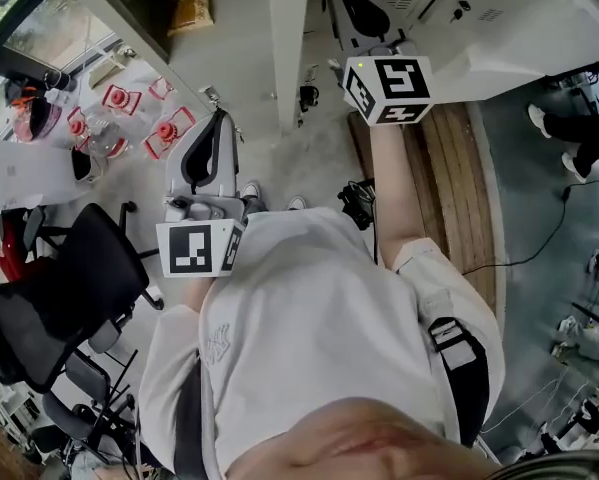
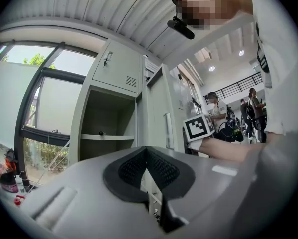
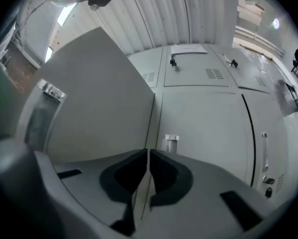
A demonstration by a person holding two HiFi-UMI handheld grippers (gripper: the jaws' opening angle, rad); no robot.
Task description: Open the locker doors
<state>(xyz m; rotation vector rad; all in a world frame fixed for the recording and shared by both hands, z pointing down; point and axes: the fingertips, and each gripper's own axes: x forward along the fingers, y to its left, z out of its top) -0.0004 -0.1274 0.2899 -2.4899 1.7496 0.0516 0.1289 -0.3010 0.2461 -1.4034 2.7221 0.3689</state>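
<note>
Right tongs (image 3: 148,176): closed, nothing between.
Left tongs (image 2: 147,169): closed, empty, facing open locker (image 2: 106,126).
Door (image 3: 89,98): upright, long axis vertical, swung out left of right tongs, handle edge nearest camera.
Next doors (image 3: 203,128): closed.

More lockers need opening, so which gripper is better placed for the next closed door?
Likely right: the right gripper faces the closed doors up close; the left gripper hangs back before an open compartment.

The open locker door (image 3: 89,98) is standing left of the closed lockers (image 3: 203,118). A shelf (image 2: 106,137) is sitting in an open compartment (image 2: 106,111) below a closed upper door (image 2: 116,66). An office chair (image 1: 59,298) is standing left of the person (image 1: 319,338).
</note>
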